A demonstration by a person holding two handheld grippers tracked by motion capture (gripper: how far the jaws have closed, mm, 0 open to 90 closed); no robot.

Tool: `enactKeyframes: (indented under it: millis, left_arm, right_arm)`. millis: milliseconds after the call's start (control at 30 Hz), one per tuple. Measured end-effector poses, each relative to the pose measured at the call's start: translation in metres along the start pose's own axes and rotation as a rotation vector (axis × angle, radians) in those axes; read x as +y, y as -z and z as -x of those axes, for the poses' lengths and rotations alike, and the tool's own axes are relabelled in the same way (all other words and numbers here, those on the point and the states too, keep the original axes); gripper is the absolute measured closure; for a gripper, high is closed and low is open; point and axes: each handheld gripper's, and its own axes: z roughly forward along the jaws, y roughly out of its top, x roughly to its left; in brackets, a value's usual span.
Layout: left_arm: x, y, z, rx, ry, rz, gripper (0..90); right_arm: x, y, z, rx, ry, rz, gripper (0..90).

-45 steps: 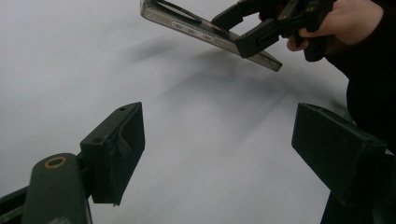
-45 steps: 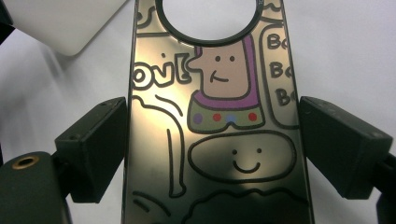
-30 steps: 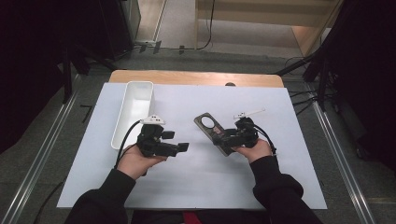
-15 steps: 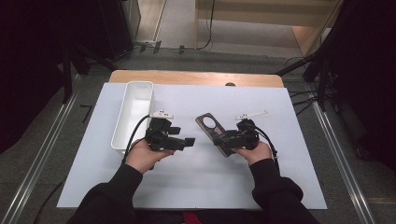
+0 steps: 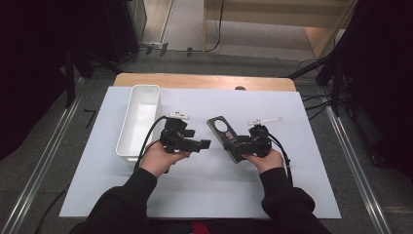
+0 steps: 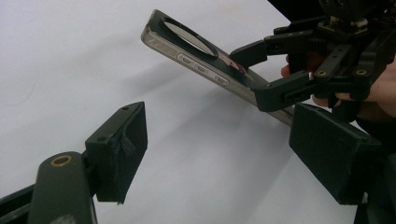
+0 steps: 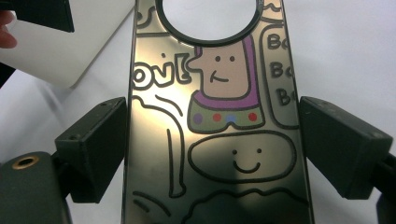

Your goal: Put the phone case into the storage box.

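Holding a phone case above the table, with one gripper empty.
Your left gripper point(image 5: 207, 144), just right of the white tray point(image 5: 139, 121), has its fingers point(image 6: 122, 151) spread wide on nothing and points at the phone case point(image 5: 227, 138). Your right gripper point(image 5: 233, 145) clamps the case by its two long edges, tilted, round camera cutout at the far end.

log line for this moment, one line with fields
right gripper: shut on phone case, one end raised off sheet | left gripper: open, holding nothing, jaws toward case | tray: left of the hands
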Motion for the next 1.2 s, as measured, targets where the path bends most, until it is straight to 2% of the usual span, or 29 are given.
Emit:
enactKeyframes:
  millis: [267,400,500,833,900,1200]
  left_arm:
    - [0.007,-0.007,-0.001,-0.007,0.029,0.008,19.0]
    - [0.011,-0.01,-0.006,0.004,0.048,0.023,19.0]
    - [0.014,-0.012,-0.011,0.006,0.077,0.033,19.0]
    - [0.021,-0.016,-0.02,0.021,0.122,0.051,21.1]
    - [0.022,-0.017,-0.023,0.021,0.145,0.057,21.1]
    - [0.03,-0.021,-0.03,0.036,0.187,0.056,21.2]
  right_arm:
    - [-0.006,-0.003,-0.004,-0.019,-0.021,0.003,11.0]
    - [-0.009,-0.004,-0.008,-0.024,-0.049,0.034,11.0]
    - [-0.011,-0.004,-0.011,-0.035,-0.048,0.048,11.0]
    - [-0.011,-0.005,-0.019,-0.028,-0.104,0.102,11.0]
    - [-0.01,-0.006,-0.021,-0.034,-0.1,0.102,11.0]
    - [-0.011,-0.008,-0.024,-0.034,-0.125,0.141,11.0]
